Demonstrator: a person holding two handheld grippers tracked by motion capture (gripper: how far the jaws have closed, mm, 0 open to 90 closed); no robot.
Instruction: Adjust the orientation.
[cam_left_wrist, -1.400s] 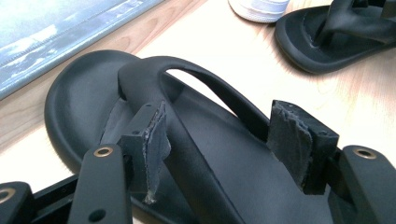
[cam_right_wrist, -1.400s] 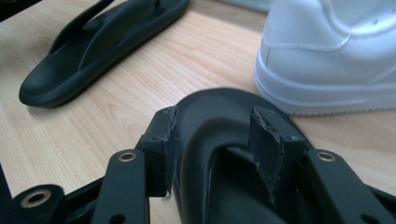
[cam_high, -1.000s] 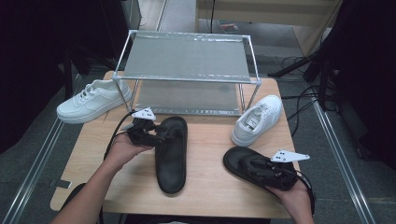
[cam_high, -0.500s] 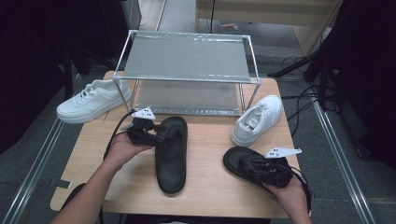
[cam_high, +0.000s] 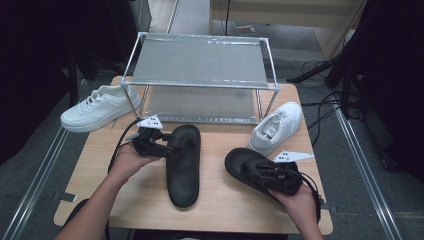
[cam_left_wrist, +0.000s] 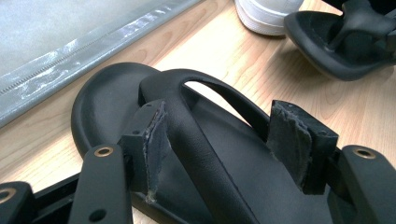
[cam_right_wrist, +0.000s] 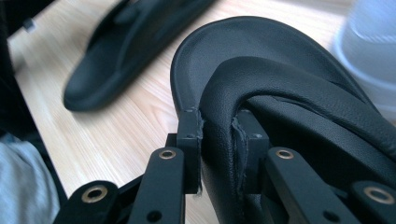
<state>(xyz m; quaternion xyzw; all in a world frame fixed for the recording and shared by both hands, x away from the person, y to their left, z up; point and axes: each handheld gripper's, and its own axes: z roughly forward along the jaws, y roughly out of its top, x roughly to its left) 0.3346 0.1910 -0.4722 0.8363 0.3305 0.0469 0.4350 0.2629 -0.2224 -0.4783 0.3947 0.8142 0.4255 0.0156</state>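
Two black sandals on the wooden desk: right sandal (cam_high: 257, 170) near the right front corner, strap pinched between the pads of the right gripper (cam_right_wrist: 218, 144), jaws just closed in on that strap and now pressing it from both sides. Left sandal (cam_high: 183, 165) lying toe-away in the middle of the desk, toe end close to the rack's lower shelf, heel toward the front edge. Left gripper (cam_left_wrist: 224, 147) at this sandal's left rim, jaws spread wide around the strap, left pad just against it, right pad clear of it, nothing clamped. Beyond the right sandal, one white sneaker (cam_high: 277, 126) toward the right edge, just beside the rack's right leg. Another white sneaker (cam_high: 97, 106) overhanging the left rear corner. Behind all, a two-tier metal rack (cam_high: 200, 62) along the desk's back edge.
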